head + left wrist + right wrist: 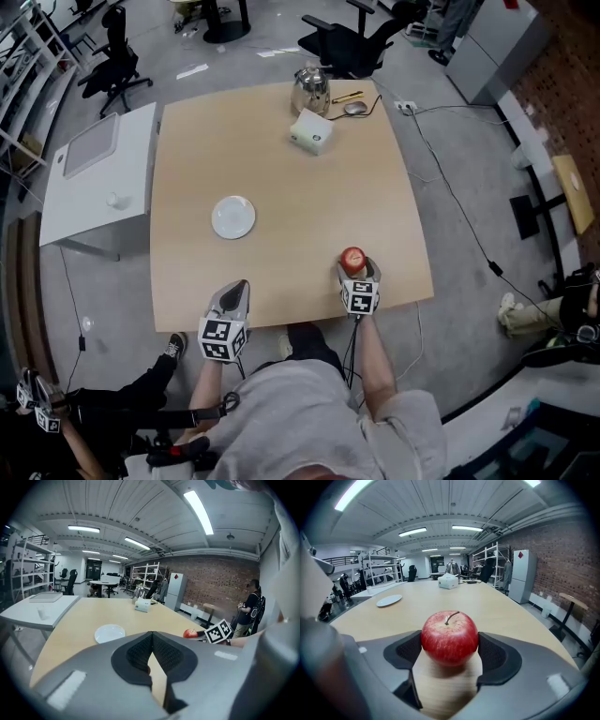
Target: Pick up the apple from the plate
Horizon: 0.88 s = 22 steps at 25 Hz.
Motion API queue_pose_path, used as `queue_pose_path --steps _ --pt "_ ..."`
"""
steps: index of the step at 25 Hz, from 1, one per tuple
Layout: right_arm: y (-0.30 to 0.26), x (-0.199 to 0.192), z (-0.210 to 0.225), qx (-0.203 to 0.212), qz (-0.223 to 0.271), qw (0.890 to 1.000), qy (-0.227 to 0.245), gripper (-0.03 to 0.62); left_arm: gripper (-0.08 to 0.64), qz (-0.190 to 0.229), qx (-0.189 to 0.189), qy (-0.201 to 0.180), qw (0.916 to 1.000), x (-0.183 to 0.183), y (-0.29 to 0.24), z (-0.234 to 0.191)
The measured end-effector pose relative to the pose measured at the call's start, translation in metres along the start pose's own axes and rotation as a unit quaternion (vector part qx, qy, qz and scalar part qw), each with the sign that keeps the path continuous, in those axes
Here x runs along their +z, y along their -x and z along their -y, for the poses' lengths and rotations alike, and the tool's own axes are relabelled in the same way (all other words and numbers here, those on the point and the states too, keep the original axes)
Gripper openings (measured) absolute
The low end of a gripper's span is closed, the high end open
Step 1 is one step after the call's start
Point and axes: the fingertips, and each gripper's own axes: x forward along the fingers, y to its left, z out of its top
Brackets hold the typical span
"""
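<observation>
The red apple (449, 638) is standing upright, stem pointing up, gripped on both sides by the right hand-held gripper's (450, 654) pads. The round white plate (233, 217) is lying flat, well apart, at the apple's ten o'clock.

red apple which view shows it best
Right gripper view: the round red apple sits large at centre, gripped between the jaws. Head view shows the apple small from above; left gripper view, a red sliver.

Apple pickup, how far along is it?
Done: the apple is off the plate, which sits bare. In hand: the right gripper clamps the apple near the table edge. Remaining: nothing visible of the pickup; the left gripper is shut, empty.
</observation>
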Motion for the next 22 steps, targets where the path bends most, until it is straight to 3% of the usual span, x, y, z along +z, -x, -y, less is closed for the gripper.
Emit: queue_pose_path --steps 18,22 --pt "-0.009 -0.010 0.004 -0.014 0.006 1.000 -0.015 0.384 0.020 -0.005 -0.004 0.004 1.0000 -0.009 -0.005 -0.005" --pt "-0.006 -0.010 0.006 -0.013 0.013 1.000 -0.024 0.423 0.020 -0.005 -0.003 0.005 1.0000 -0.008 -0.003 -0.004"
